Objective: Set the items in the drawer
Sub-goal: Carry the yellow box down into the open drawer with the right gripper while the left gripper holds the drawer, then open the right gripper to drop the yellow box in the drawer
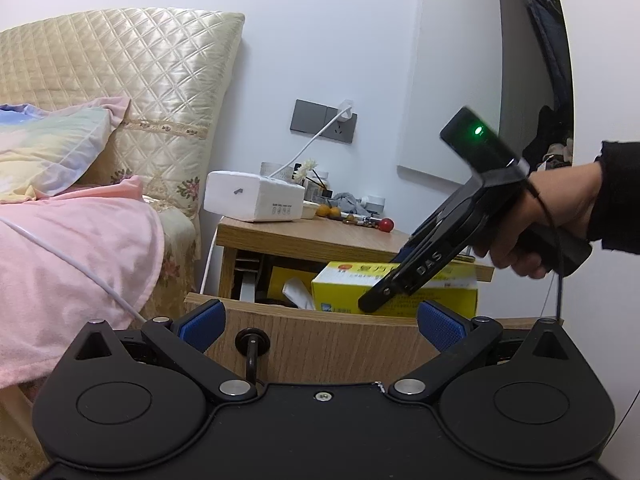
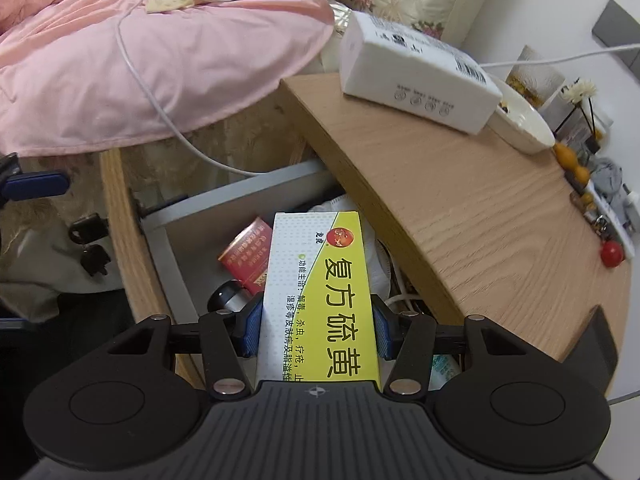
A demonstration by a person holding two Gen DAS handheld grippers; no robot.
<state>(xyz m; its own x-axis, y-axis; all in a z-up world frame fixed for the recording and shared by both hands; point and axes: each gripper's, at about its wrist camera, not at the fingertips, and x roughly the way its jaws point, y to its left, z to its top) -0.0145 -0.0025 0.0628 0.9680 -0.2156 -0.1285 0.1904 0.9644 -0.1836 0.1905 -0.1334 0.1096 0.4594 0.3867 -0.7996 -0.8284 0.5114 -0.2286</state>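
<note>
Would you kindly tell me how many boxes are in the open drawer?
2: the yellow box, gripped over the drawer, and a red box lying inside; others may be hidden.

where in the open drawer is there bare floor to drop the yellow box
Bare grey floor lies at the drawer's front left corner, between the drawer front, the side wall and the red box. Toward the nightstand top it is crowded: white packets and cables. The right tongs grip the yellow box.

The yellow box (image 2: 320, 296) runs under the right claw's (image 2: 316, 332) body, its near end hidden. It covers part of the red packet (image 2: 244, 256) and most of the drawer (image 2: 180, 240) contents. Small clutter (image 1: 352, 216) on the bench (image 2: 480, 220) is too small to identify. The bed (image 1: 60, 240) is cut off at the left edge.
</note>
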